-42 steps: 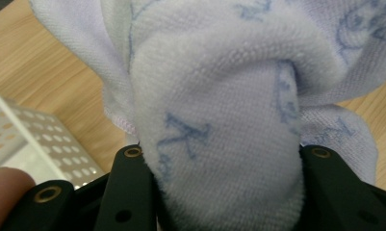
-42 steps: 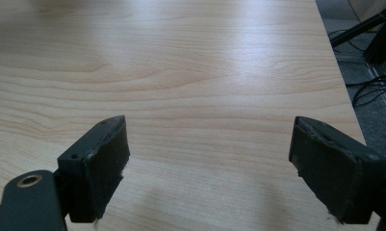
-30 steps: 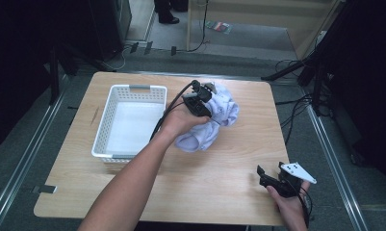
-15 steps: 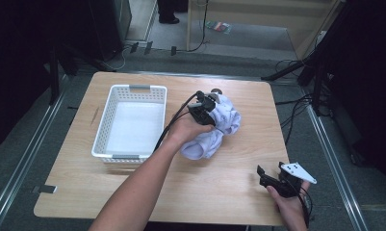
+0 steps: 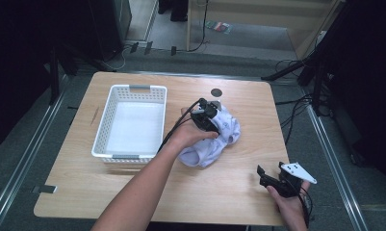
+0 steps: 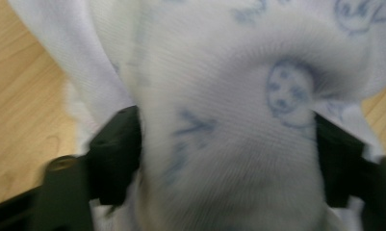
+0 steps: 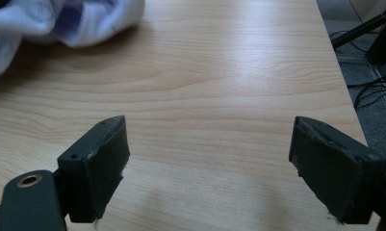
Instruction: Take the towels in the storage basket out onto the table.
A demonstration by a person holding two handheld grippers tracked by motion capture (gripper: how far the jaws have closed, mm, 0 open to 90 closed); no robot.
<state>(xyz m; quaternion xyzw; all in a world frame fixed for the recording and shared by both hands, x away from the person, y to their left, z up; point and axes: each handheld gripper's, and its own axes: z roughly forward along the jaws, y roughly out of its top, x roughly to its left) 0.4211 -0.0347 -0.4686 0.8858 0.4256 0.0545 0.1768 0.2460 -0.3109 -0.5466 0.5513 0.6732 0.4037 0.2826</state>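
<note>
Left tongs pinching bunched white cloth beside basket; right tongs spread, idle over counter. Grasp step; next probably lift toward basket

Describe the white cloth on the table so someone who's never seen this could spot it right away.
On the wooden table, look just right of the white basket. The cloth is a crumpled white bundle with faint blue printed figures, lying on the tabletop with the left gripper pressed into it. It is the one soft, rumpled thing there.
</note>
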